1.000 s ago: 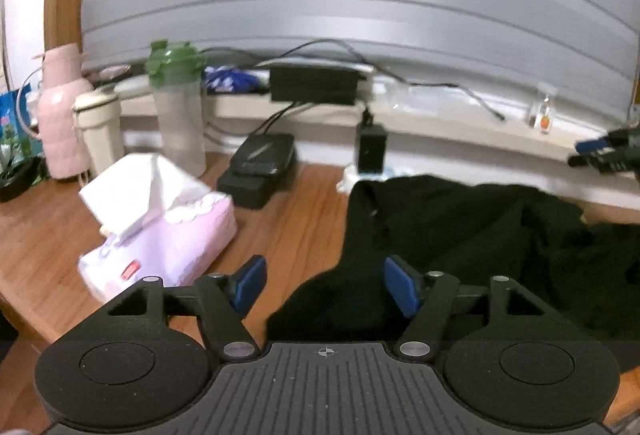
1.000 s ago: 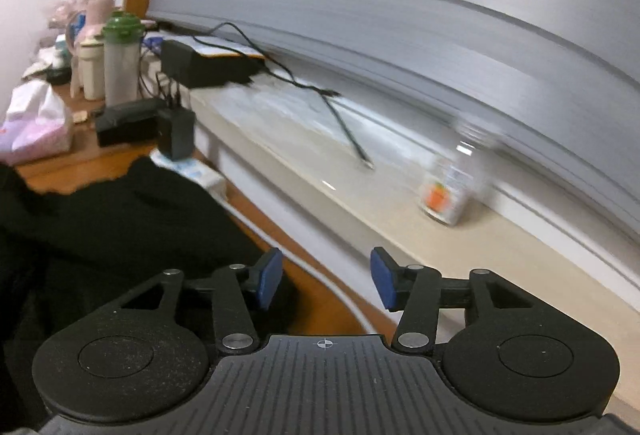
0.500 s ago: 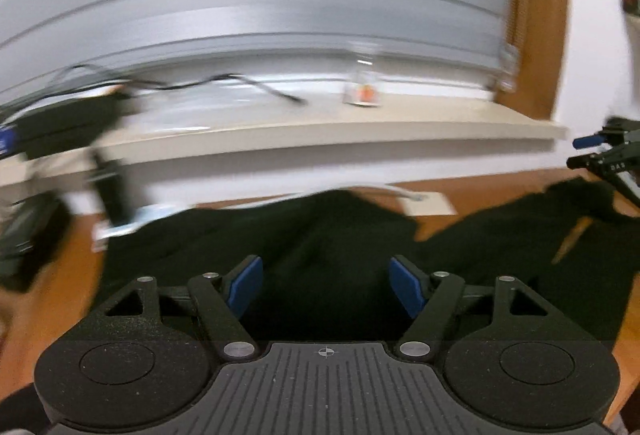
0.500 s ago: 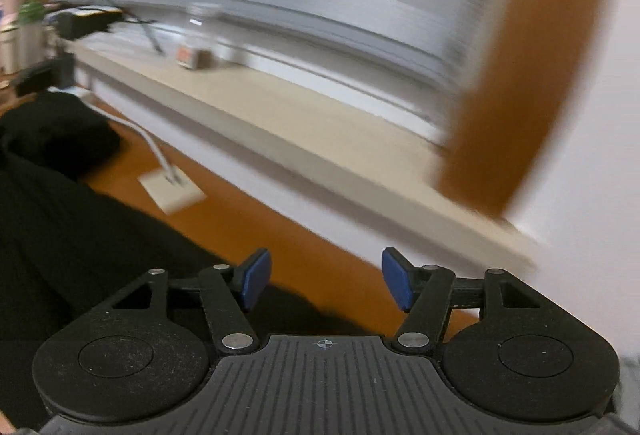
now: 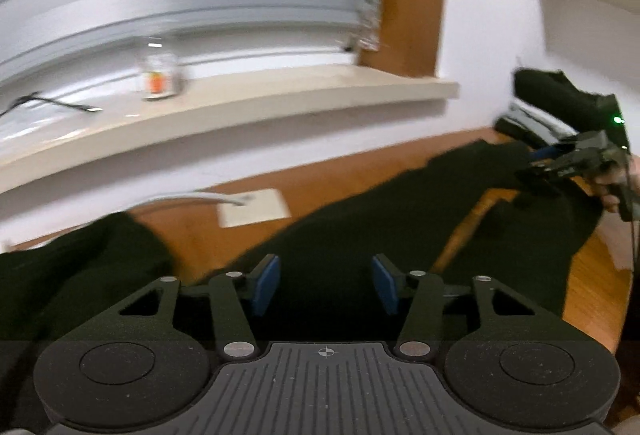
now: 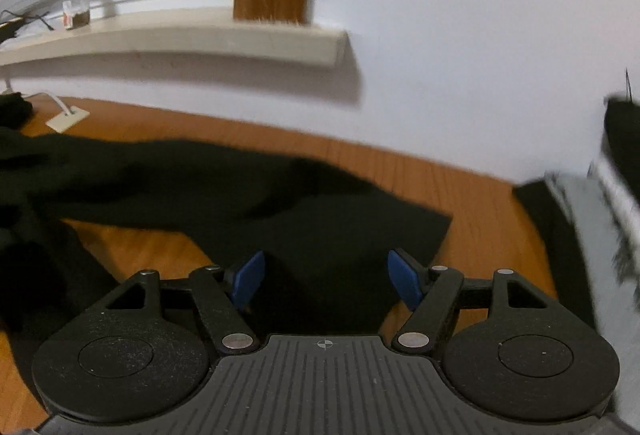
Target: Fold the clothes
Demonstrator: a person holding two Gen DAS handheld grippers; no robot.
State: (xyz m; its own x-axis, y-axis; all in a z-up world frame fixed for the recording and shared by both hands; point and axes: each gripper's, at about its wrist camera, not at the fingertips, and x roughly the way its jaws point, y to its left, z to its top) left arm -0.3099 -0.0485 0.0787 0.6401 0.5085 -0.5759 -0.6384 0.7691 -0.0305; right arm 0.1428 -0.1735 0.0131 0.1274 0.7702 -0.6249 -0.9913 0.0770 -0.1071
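A black garment [image 5: 360, 235] lies spread across the wooden table [image 5: 352, 175], stretching from the table's left part toward its right edge, with a strip of bare wood showing through a gap in the cloth. In the right wrist view the garment's squared end [image 6: 360, 227] lies flat near the table's right side, short of the wall.

The left gripper [image 5: 325, 285] hangs over the garment's middle stretch; its blue pads stand apart and are closing, with only cloth seen below them and nothing pinched. The right gripper [image 6: 324, 277] hangs over the garment's end, its jaws opening, pads clear of the cloth.

A small white plate with a cable [image 5: 254, 205] sits near the table's back edge. On the windowsill [image 5: 240, 103] above stands a small clear jar [image 5: 159, 73].
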